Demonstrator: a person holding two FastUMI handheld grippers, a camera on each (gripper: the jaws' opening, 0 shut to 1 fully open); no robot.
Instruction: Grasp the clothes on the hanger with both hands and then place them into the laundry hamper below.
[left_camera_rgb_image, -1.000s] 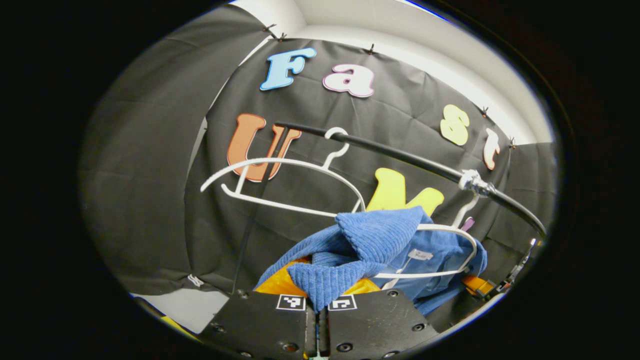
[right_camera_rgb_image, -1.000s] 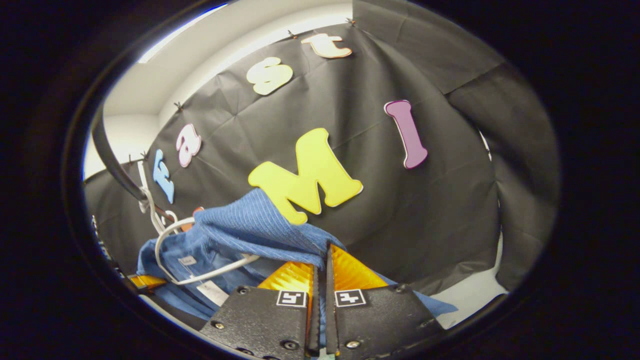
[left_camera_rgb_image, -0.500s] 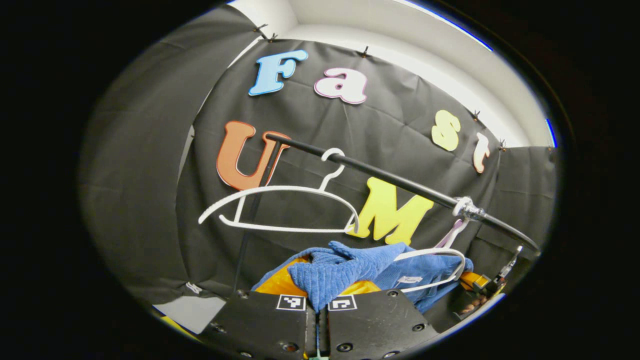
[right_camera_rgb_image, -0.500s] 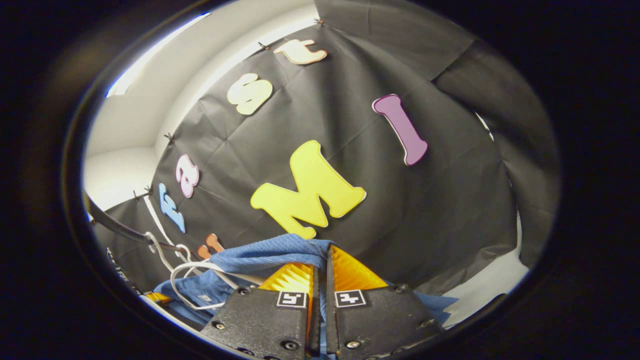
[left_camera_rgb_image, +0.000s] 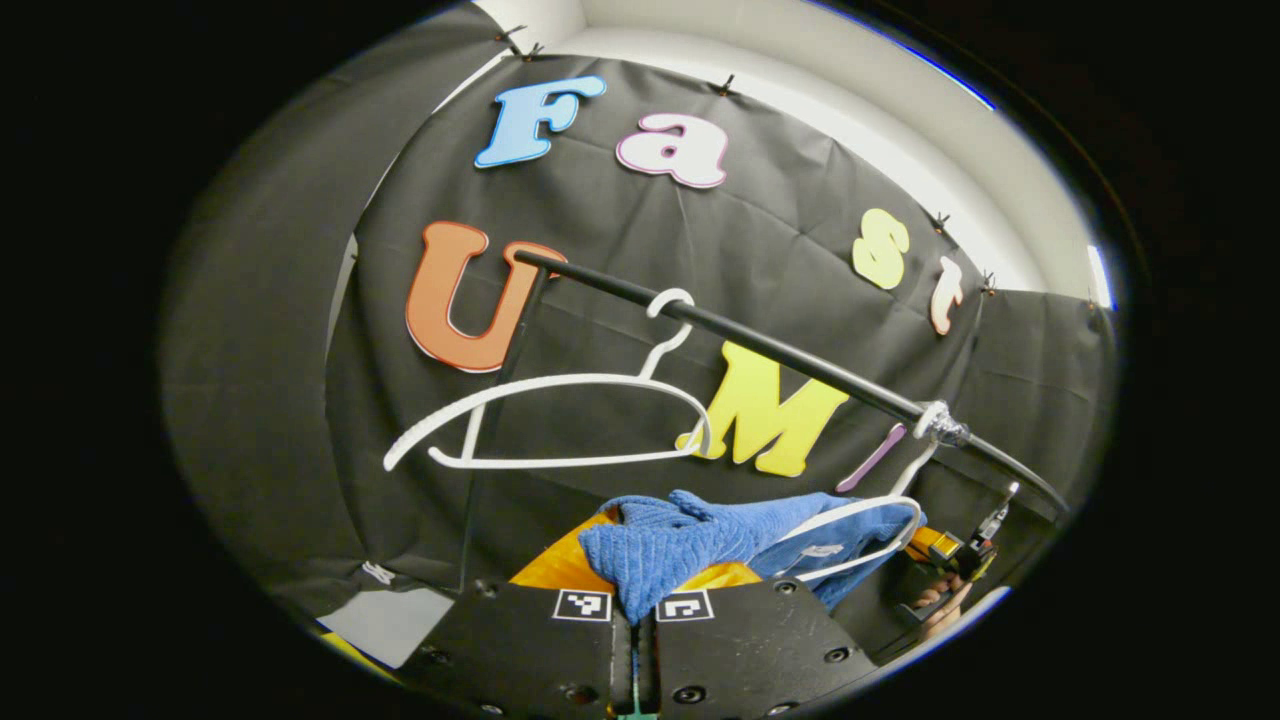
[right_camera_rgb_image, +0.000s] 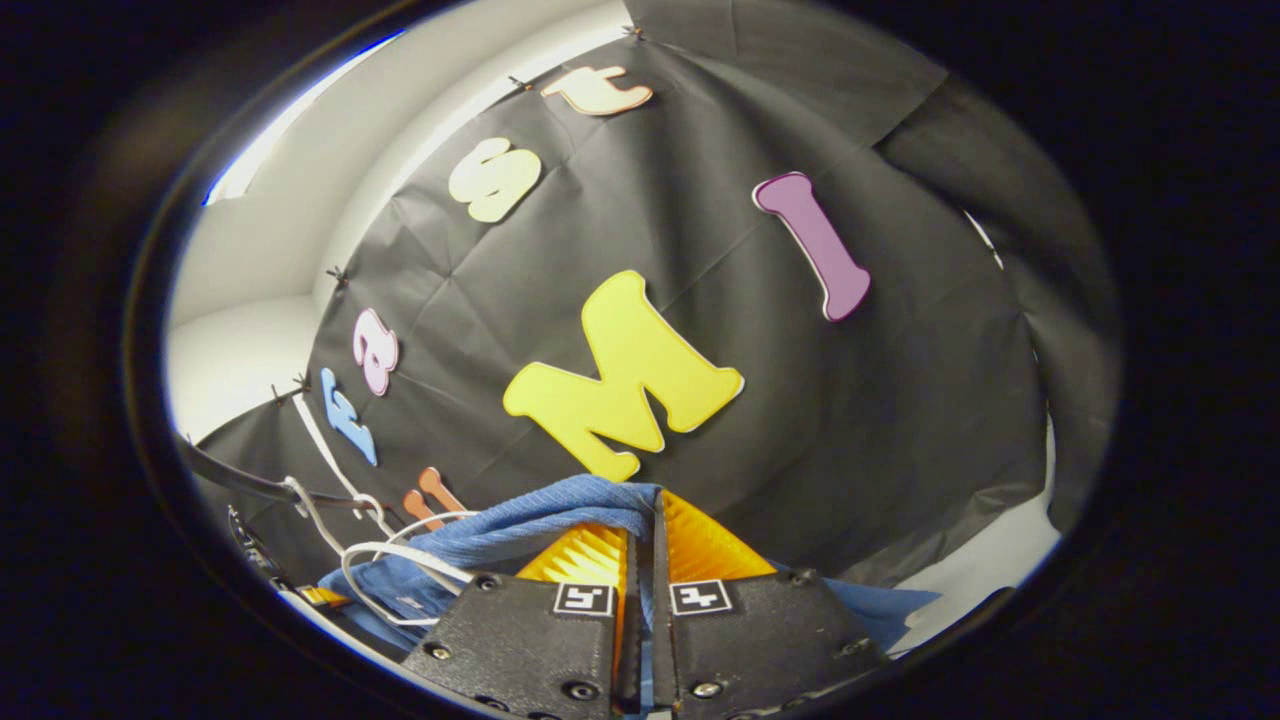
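Both the left gripper (left_camera_rgb_image: 636, 612) and the right gripper (right_camera_rgb_image: 641, 560) are clamped on the blue garment (left_camera_rgb_image: 690, 535), which is still draped on the white hanger (left_camera_rgb_image: 868, 508) at the rail's right end, so pulling downward may snag.
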